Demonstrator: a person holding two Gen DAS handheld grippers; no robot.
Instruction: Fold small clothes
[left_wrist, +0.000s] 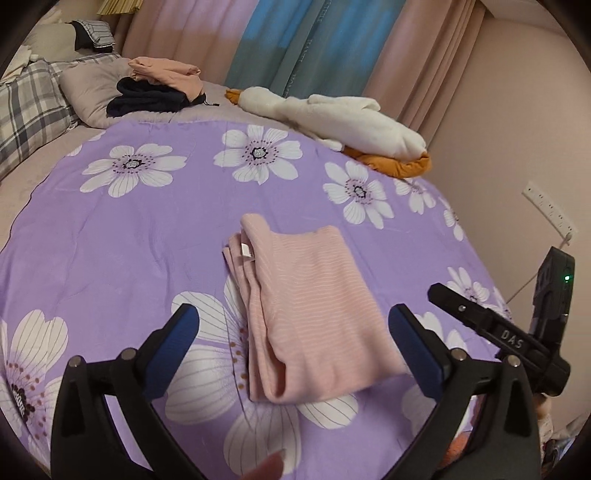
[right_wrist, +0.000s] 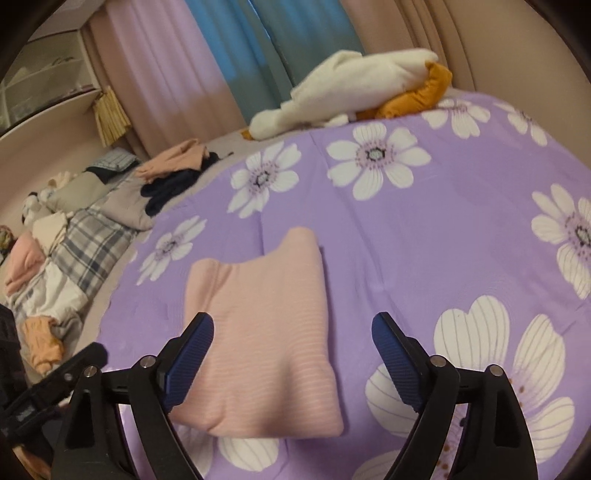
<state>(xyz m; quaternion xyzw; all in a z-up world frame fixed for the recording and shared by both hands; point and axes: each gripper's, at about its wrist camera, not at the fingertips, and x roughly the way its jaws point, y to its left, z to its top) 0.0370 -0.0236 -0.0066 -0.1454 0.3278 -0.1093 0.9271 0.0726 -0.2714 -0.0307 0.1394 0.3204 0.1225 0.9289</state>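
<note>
A folded pink striped garment (left_wrist: 306, 306) lies flat on the purple flowered bedspread (left_wrist: 129, 240), with a white label showing at its far left corner. My left gripper (left_wrist: 295, 317) hangs open over its near end, blue pads wide apart on either side and nothing pressed between them. In the right wrist view the same garment (right_wrist: 266, 332) sits below my right gripper (right_wrist: 293, 323), which is also open with its pads clear of the cloth. The right gripper's black body (left_wrist: 517, 339) shows at the right edge of the left wrist view.
A white and orange plush toy (left_wrist: 351, 118) lies along the far side of the bed by the curtains. A pile of pink and dark clothes (left_wrist: 162, 85) rests near a plaid pillow (left_wrist: 29, 110). The wall with a socket strip (left_wrist: 550, 210) is at the right.
</note>
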